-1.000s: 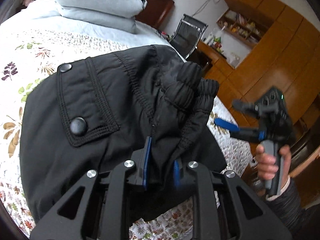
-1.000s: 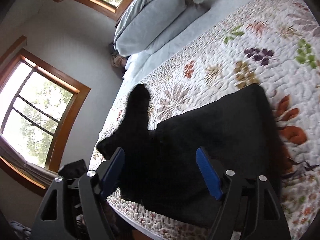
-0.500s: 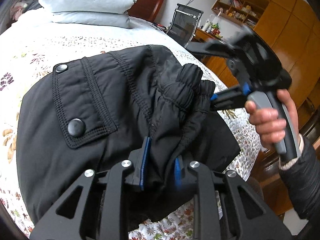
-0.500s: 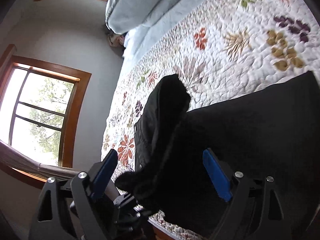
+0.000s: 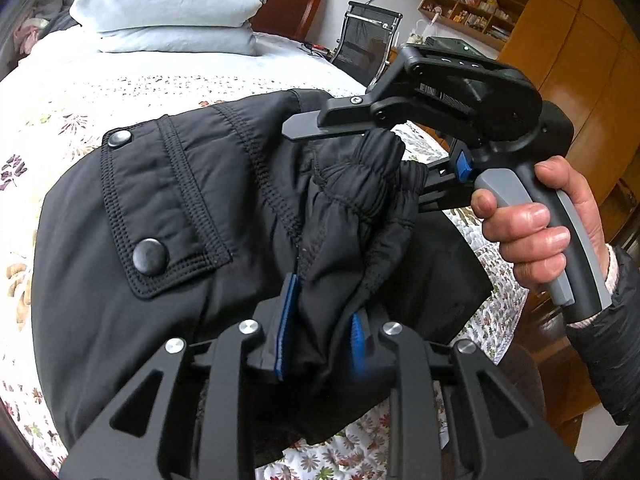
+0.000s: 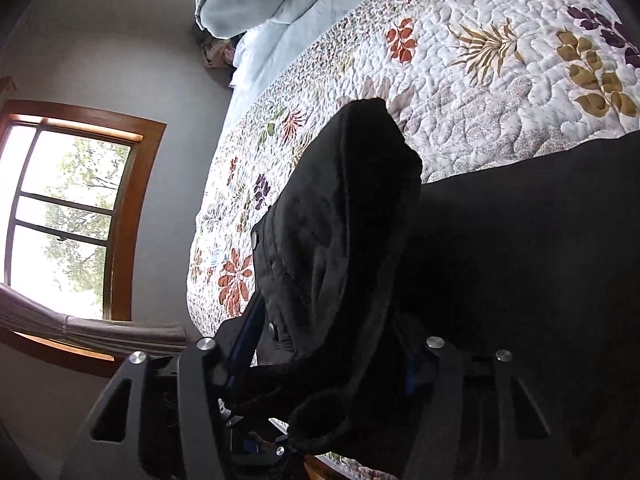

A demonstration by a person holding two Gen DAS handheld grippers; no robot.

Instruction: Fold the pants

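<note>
Black padded pants (image 5: 168,208) with a snap-button pocket flap lie bunched on the floral quilt (image 5: 60,116). My left gripper (image 5: 320,332) is shut on the pants' gathered elastic waistband, lifting it. My right gripper (image 5: 360,160), held in a hand, has come over the same waistband; one finger (image 5: 316,126) lies above the bunch and the other is hidden behind it. In the right wrist view the pants (image 6: 344,232) fill the space between the right gripper's (image 6: 328,352) blue pads, which have closed in on the fabric.
Folded light-blue bedding (image 5: 172,4) sits at the head of the bed. A black chair (image 5: 368,36) and wooden cabinets (image 5: 580,60) stand beyond the bed's far side. A window (image 6: 68,216) is on the wall by the other side.
My right gripper moved in from the side onto the waistband held by my left gripper, and its jaws narrowed around the fabric. The left gripper kept its hold.
</note>
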